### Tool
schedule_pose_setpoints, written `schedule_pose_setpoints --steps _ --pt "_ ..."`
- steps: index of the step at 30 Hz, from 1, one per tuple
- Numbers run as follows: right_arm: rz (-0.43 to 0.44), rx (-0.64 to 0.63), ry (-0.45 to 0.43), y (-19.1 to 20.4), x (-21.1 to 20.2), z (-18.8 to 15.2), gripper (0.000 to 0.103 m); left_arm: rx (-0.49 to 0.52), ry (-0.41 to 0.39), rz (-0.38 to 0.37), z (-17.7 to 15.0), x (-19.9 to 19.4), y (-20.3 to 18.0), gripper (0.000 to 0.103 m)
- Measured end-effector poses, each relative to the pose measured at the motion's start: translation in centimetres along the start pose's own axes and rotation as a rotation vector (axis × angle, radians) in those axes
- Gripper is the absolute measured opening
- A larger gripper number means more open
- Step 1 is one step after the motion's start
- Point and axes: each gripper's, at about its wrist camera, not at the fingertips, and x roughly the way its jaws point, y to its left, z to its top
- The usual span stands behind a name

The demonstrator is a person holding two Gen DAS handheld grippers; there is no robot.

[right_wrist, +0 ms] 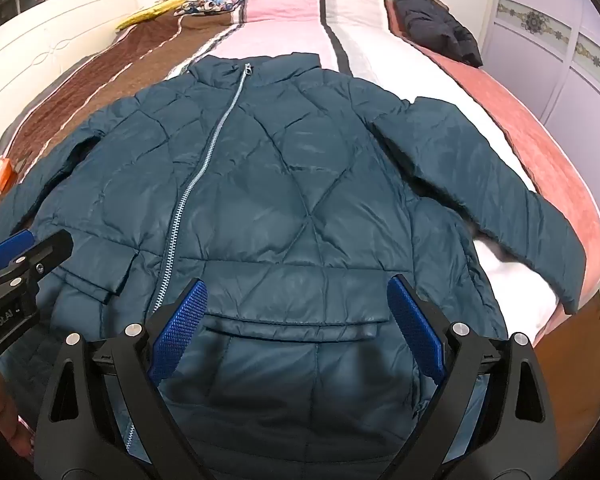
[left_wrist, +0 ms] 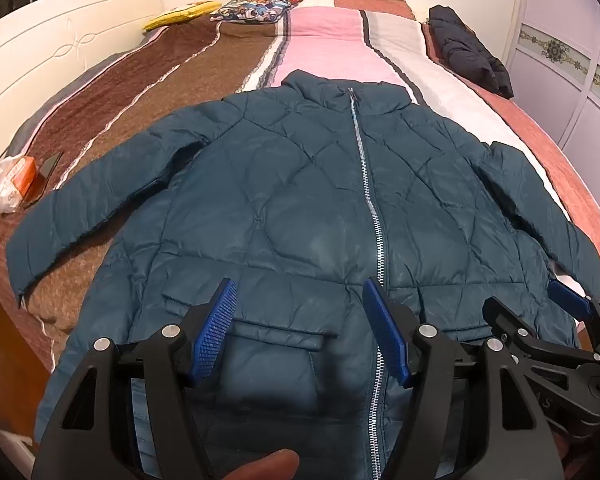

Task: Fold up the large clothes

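A large teal quilted puffer jacket (left_wrist: 300, 200) lies flat and face up on the bed, zipped, collar far, hem toward me, both sleeves spread out; it also shows in the right wrist view (right_wrist: 292, 184). My left gripper (left_wrist: 300, 336) is open and empty, hovering over the jacket's left pocket flap near the hem. My right gripper (right_wrist: 296, 328) is open and empty over the right pocket flap. The right gripper also shows at the edge of the left wrist view (left_wrist: 568, 304), and the left gripper at the left edge of the right wrist view (right_wrist: 12, 252).
The bed has a striped brown, pink, white and rust blanket (left_wrist: 320, 40). A dark folded jacket (left_wrist: 468, 48) lies at the far right. A patterned pillow (left_wrist: 256, 6) and yellow item (left_wrist: 180, 14) lie far. An orange packet in plastic (left_wrist: 14, 180) and a phone (left_wrist: 46, 172) lie left.
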Motion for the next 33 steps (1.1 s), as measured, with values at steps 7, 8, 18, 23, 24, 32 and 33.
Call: schedule_pose_setpoints --steps 7,8,18,23,24,32,33 --pt "0.003 0.001 0.003 -0.12 0.11 -0.07 0.091 0.003 -0.001 0.000 0.01 0.04 -0.13 0.065" --pt "0.003 0.001 0.002 -0.12 0.11 -0.09 0.091 0.003 -0.002 0.000 0.00 0.05 -0.15 0.065" --pt "0.005 0.004 0.005 -0.06 -0.10 0.03 0.091 0.001 -0.001 0.002 -0.04 -0.01 -0.01 0.065" --pt "0.007 0.005 0.005 -0.54 0.43 -0.15 0.091 0.000 0.001 0.001 -0.01 0.02 0.05 0.065" --pt "0.006 0.005 0.006 -0.39 0.22 -0.21 0.091 0.000 0.001 0.001 -0.02 0.03 0.07 0.065" --pt "0.009 0.007 0.008 -0.45 0.26 -0.18 0.091 0.002 0.002 0.002 -0.14 0.02 0.43 0.065" --pt "0.009 0.007 0.008 -0.45 0.27 -0.18 0.091 0.001 0.002 0.002 -0.17 0.01 0.51 0.065"
